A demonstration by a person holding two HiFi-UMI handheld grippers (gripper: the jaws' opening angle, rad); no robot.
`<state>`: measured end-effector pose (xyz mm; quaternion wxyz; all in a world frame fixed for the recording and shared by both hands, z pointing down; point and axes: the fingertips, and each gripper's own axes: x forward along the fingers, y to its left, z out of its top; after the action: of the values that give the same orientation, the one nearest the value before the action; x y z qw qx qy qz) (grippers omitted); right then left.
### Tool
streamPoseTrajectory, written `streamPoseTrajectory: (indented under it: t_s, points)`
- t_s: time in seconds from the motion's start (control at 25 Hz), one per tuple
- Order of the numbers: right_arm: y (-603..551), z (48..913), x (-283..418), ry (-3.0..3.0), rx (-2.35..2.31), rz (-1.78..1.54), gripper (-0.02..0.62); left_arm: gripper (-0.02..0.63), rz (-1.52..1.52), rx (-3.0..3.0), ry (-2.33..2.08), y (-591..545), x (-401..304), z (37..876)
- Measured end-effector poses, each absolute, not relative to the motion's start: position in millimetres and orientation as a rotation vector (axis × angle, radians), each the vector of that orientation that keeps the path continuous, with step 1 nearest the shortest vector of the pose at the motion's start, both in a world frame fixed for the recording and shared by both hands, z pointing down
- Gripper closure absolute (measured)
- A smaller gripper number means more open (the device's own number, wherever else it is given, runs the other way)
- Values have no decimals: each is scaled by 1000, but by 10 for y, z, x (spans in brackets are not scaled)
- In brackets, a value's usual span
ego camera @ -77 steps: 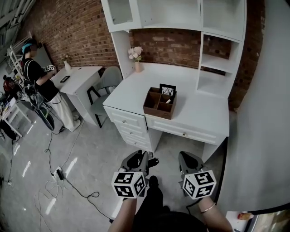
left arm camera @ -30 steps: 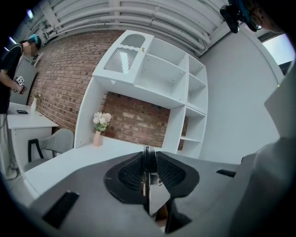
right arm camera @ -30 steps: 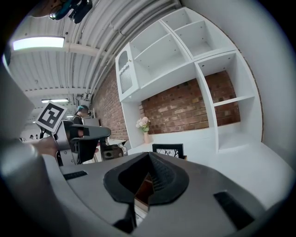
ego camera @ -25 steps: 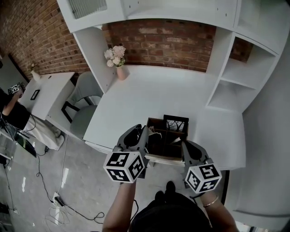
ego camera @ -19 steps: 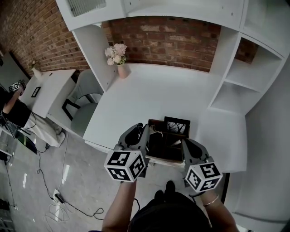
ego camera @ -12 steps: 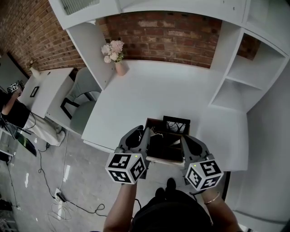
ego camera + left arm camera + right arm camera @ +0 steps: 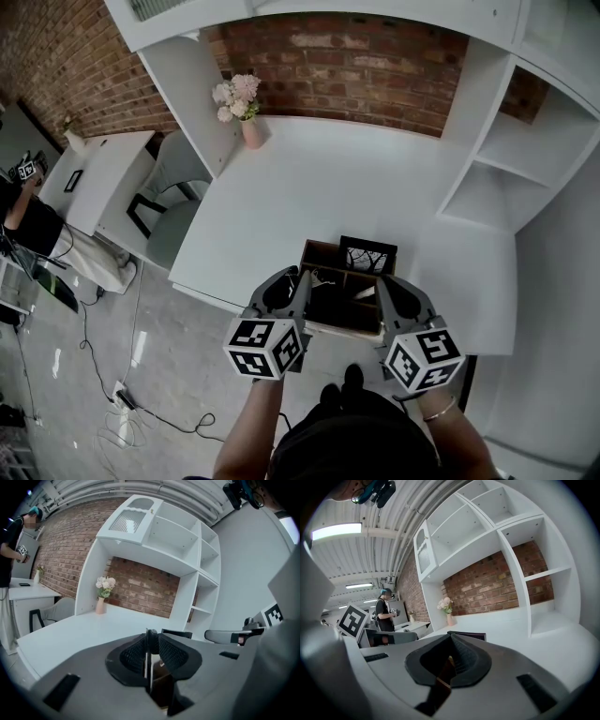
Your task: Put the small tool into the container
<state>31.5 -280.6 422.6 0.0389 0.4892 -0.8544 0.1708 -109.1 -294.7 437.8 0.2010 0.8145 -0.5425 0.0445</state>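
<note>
Hovering left gripper at near-left edge of container, jaws pinching what looks like thin small tool. Carrying step, judging by position; next calls for lowering into a compartment and releasing. Right gripper at near-right edge, jaws pressed together, empty.

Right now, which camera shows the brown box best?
The head view: it looks down into the brown box and shows its compartments. The left gripper view catches just its far edge and a brown sliver between the jaws; the right gripper view shows the same.
</note>
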Motion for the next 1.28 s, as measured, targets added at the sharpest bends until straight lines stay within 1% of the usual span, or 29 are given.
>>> streamPoseTrajectory:
  t_s: [0.4,1.28]
  points:
    - [-2797,4249,375,-2617,1509,533,591,522,221,2276,-1469,-2953,-989,4585]
    - [-2814,4312,382,-2608,1495,552,591,520,248,2275,-1444,-3152,-1026,4688]
